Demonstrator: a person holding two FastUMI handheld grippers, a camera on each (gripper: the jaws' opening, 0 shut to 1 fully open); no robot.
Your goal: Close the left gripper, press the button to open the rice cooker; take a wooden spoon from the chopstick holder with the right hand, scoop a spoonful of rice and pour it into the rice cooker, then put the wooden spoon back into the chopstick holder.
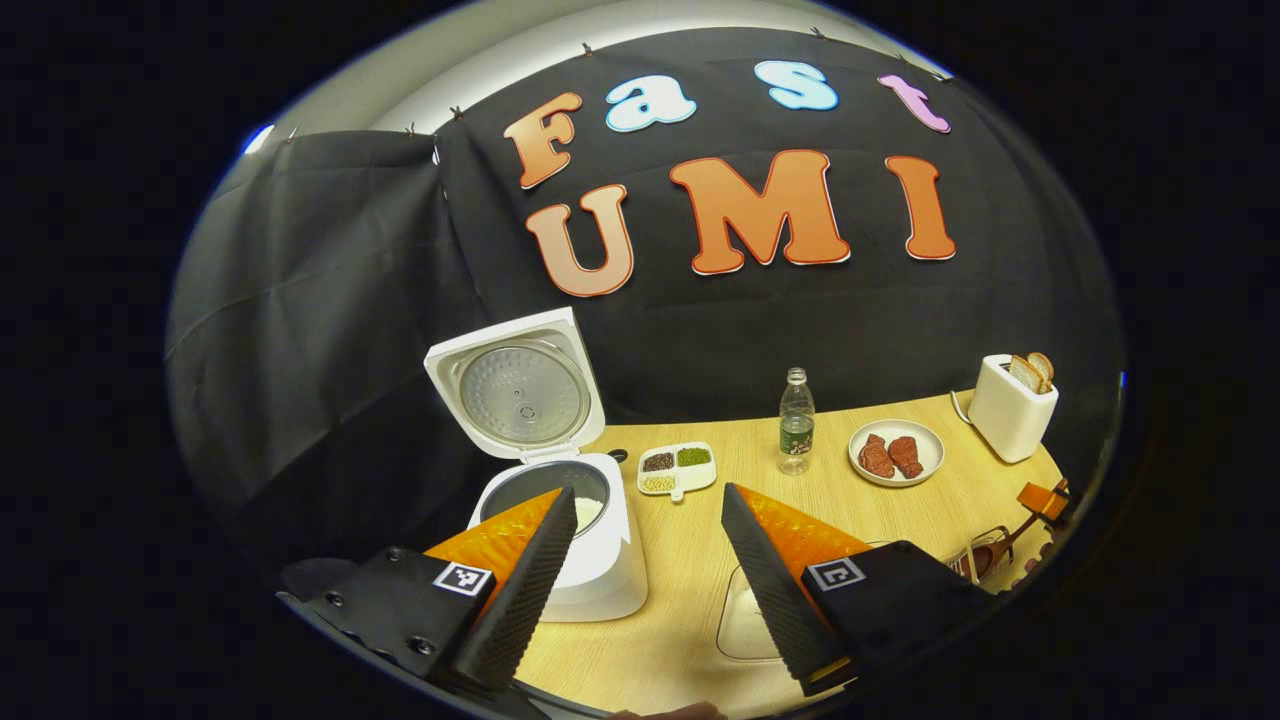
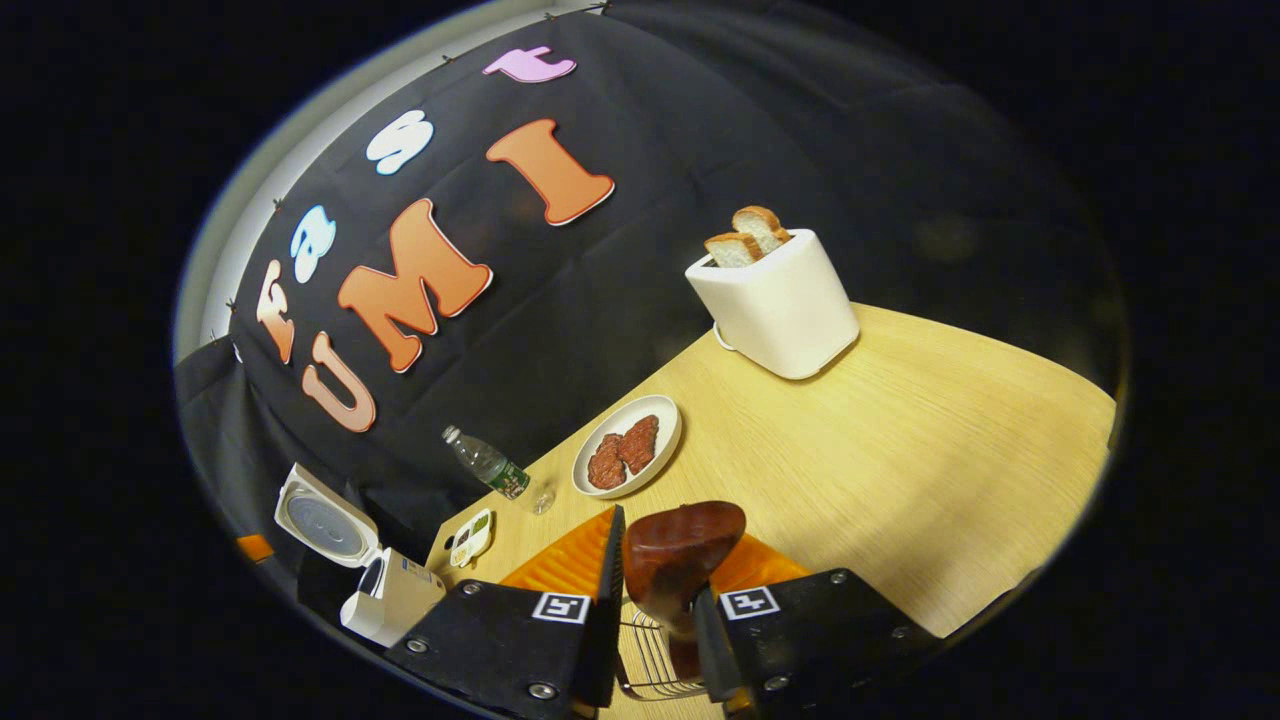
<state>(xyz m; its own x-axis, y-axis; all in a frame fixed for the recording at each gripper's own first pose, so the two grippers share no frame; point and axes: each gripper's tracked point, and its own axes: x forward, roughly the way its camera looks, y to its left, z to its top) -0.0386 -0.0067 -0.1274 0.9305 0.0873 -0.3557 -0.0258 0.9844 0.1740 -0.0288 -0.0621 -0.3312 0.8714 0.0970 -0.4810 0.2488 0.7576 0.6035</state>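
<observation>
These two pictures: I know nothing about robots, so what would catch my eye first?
Probably the white rice cooker at the table's left end, its lid standing wide open. Next, the toaster with bread slices poking out at the far right of the table, and the plate of red meat near it. Close up, the right hand-held gripper has its fingers around a brown wooden spoon above a wire holder.

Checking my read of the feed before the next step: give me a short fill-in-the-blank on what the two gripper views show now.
1. The rice cooker lid stands ____.
2. The right gripper grips a wooden ____.
3. The toaster holds two slices of ____.
4. The left gripper has its jaws ____.

Missing words: open; spoon; bread; open
</observation>
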